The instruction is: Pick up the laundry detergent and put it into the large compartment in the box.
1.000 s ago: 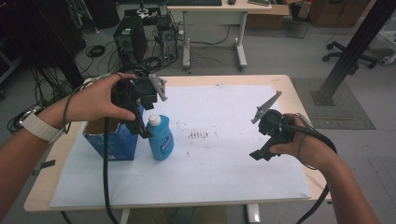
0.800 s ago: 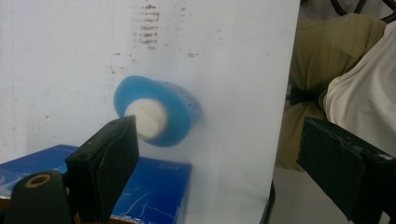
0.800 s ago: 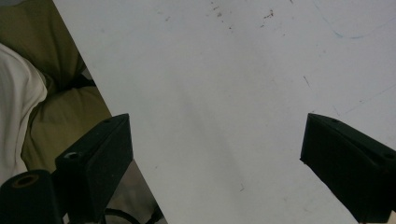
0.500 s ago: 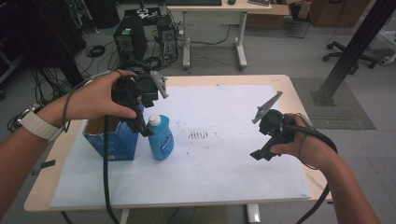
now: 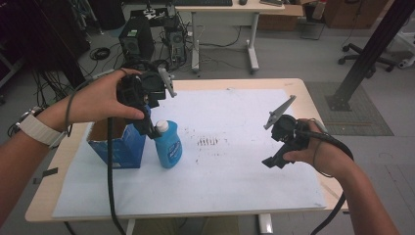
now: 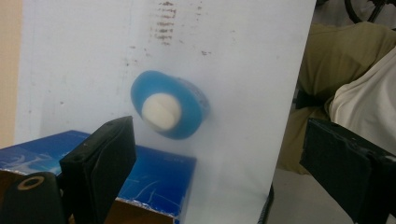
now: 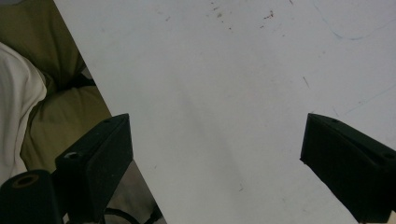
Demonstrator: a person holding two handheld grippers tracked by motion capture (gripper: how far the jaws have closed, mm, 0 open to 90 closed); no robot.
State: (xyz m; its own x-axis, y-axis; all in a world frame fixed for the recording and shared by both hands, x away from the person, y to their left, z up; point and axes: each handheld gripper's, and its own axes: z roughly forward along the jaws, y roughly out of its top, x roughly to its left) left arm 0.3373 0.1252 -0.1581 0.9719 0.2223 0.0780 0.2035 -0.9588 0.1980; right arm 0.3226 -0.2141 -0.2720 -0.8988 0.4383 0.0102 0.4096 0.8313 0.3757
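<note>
In the high view we find the blue bottle [image 5: 168,147] upright on the white sheet [image 5: 230,171], just beside the blue box [image 5: 120,147]. The left gripper [image 5: 149,128] hangs over the bottle's white cap; the right gripper [image 5: 274,159] is well apart, above bare sheet.

In the left gripper view we note the jaws wide, having just been opening, the bottle [image 6: 169,104] below and nothing gripped.

In the right gripper view we record jaws wide apart over the sheet [image 7: 224,93].
</note>
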